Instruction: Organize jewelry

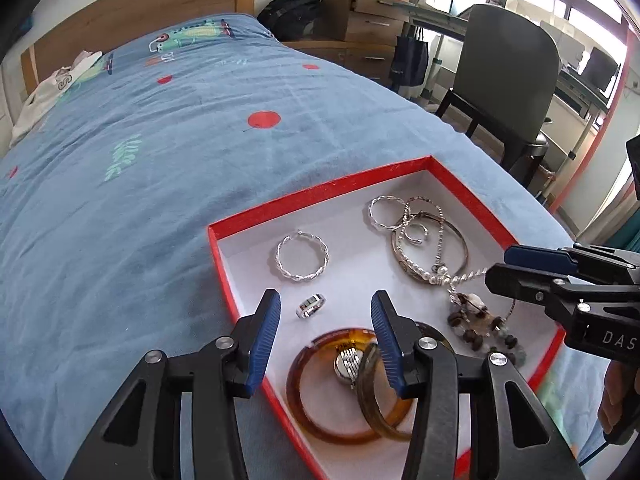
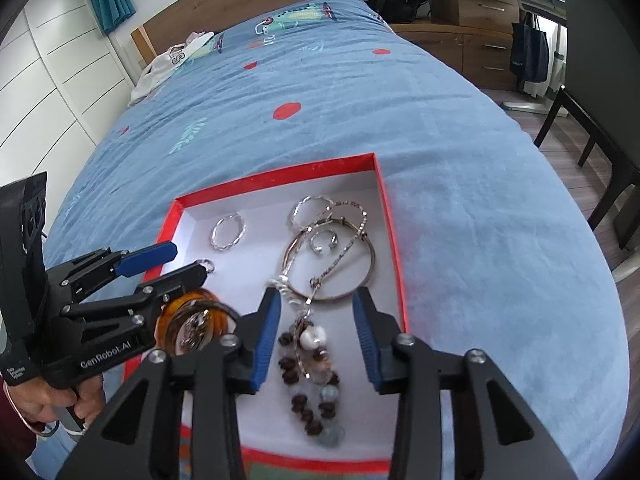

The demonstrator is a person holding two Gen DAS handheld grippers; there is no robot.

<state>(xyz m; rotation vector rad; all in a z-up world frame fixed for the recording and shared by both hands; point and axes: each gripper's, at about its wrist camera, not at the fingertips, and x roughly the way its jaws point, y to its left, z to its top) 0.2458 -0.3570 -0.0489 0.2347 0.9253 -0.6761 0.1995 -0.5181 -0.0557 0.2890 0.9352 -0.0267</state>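
Evidently a late stage, judged from how things lay.
Box: shallow red cardboard box with white lining, sat on blue bedspread.
Contents: twisted silver hoop at ten o'clock in the box; small silver ring just below it; thin silver bangle tangled with chain and rings toward one o'clock; amber resin bangles at six; brown bead necklace at four.
Left gripper: jaws apart, clamped on nothing, hovered over amber bangles.
Right gripper: jaws apart, straddled bead necklace without pressing it.
Done: seemingly all pieces gathered in box.
Left: probably untangling the silver cluster.
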